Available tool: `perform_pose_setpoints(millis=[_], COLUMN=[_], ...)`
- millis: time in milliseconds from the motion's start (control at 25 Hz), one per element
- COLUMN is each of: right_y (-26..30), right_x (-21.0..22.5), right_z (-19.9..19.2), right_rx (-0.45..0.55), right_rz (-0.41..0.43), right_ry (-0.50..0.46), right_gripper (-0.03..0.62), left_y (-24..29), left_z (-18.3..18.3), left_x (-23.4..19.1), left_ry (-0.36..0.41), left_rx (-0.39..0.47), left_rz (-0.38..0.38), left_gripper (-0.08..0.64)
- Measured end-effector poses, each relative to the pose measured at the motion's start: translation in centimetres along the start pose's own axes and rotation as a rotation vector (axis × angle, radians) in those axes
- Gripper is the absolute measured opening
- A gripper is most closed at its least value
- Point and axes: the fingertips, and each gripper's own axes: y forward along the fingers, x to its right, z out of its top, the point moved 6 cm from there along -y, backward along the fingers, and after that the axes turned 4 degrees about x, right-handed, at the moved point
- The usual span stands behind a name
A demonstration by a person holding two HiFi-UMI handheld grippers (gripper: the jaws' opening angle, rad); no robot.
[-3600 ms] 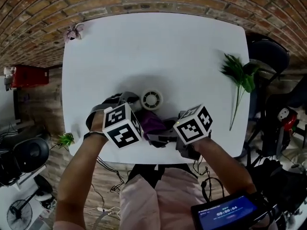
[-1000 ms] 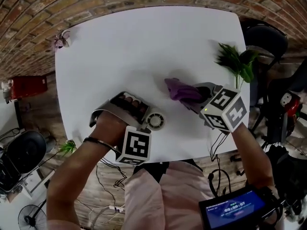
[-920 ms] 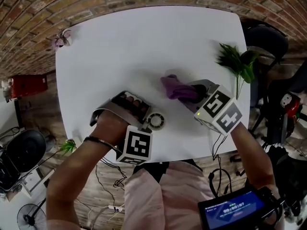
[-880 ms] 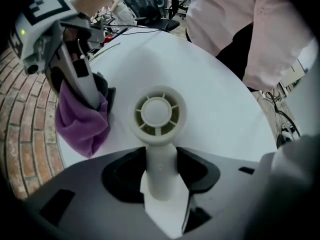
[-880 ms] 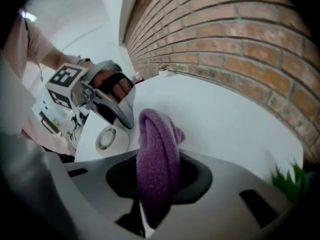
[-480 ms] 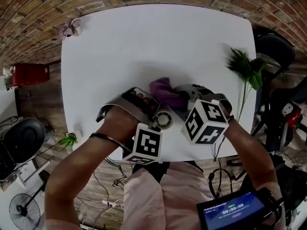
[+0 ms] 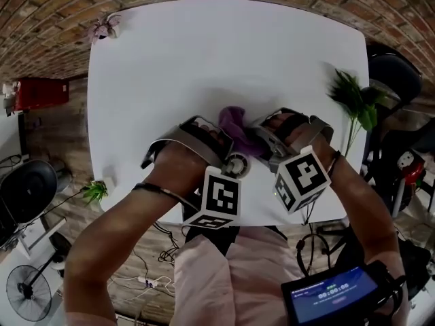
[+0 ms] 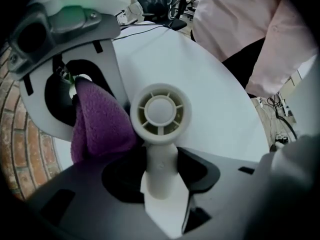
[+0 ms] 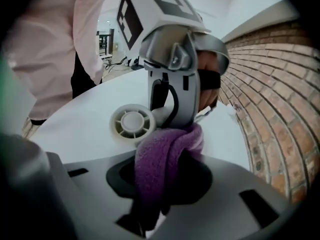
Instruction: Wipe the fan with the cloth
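A small white hand fan (image 8: 160,111) stands over the white table (image 7: 204,53). My left gripper (image 8: 160,184) is shut on its handle and points straight down. In the head view the fan (image 7: 236,163) shows just below the purple cloth (image 7: 233,122). My right gripper (image 9: 160,194) is shut on the cloth (image 9: 167,156), which hangs folded out of its jaws. The cloth (image 8: 97,121) lies against the left rim of the fan head. The right gripper view has the fan (image 9: 132,124) just left of the cloth, with the left gripper (image 9: 175,69) behind it.
A green leafy sprig (image 7: 353,100) lies near the table's right edge, and a small pink flower (image 7: 105,27) sits at the far left corner. A dark chair (image 7: 391,73) stands to the right. A lit screen (image 7: 329,294) is at bottom right.
My right gripper has rolled and carried the cloth leftward from the table's right-middle up against the fan. The left gripper has kept the fan in about the same place.
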Motion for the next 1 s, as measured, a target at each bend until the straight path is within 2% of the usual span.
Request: perform_pose_setpoints(millis=[160, 320, 680, 880, 1000], right_y=[-0.3, -0.8, -2.1, -2.1, -1.7], right_x=[-0.3, -0.8, -4.2, -6.4, -7.4], right_z=[-0.1, -0.1, -1.6, -2.0, -0.3], right_rx=[-0.021, -0.045, -0.081, -0.072, -0.042], right_rz=[-0.017, -0.036, -0.077, -0.095, -0.101], right_ry=[-0.049, -0.004, 0.232, 0.357, 0.433], right_gripper=[0.095, 0.093, 0.091, 0.091, 0.091], left_y=[0.2, 0.0, 0.1, 0.9, 0.7], left_z=[-0.1, -0.6, -1.2, -1.1, -1.7], left_x=[-0.3, 0.0, -0.5, -1.2, -1.0], left_ry=[-0.029, -0.092, -0.240, -0.353, -0.440], left_rx=[-0.011, 0.006, 0.019, 0.029, 0.023], left_rz=[-0.033, -0.026, -0.001, 0.007, 0.013], left_gripper=[0.195, 0.195, 0.195, 0.194, 0.195])
